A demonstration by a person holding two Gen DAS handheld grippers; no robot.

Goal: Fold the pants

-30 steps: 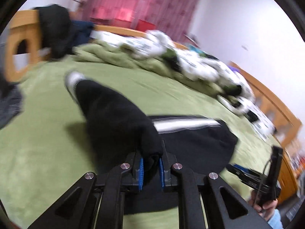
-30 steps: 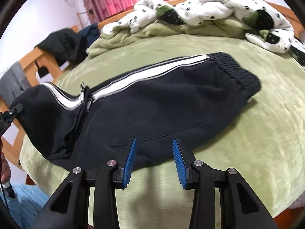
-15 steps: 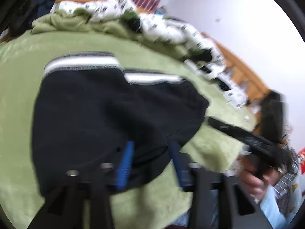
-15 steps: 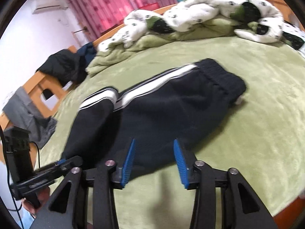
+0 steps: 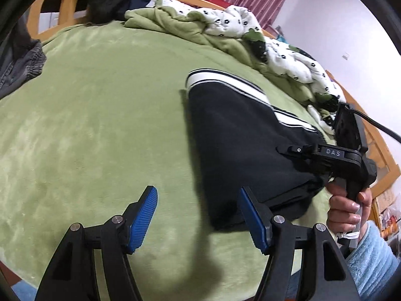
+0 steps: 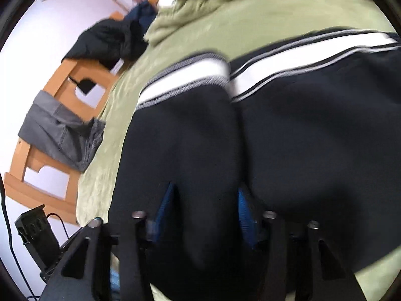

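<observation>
Black pants (image 5: pixel 240 135) with white side stripes lie folded on the green bed (image 5: pixel 95 115), the leg laid over the upper part. My left gripper (image 5: pixel 198 213) is open and empty, low over the blanket just left of the pants' near edge. My right gripper (image 6: pixel 204 208) is open, its blue pads straddling the near edge of the pants (image 6: pixel 300 130); the view is blurred. The right gripper also shows in the left wrist view (image 5: pixel 295 149), above the pants.
A crumpled green blanket and a white spotted quilt (image 5: pixel 225 22) lie at the far side of the bed. Dark clothes (image 6: pixel 110 40) and grey trousers (image 6: pixel 62 130) hang on the wooden bed frame (image 6: pixel 50 115). The bed's near edge lies just below the grippers.
My left gripper carried the pant leg over the upper part, let it go and opened, then drew back to the left. My right gripper moved in close onto the pants' near edge.
</observation>
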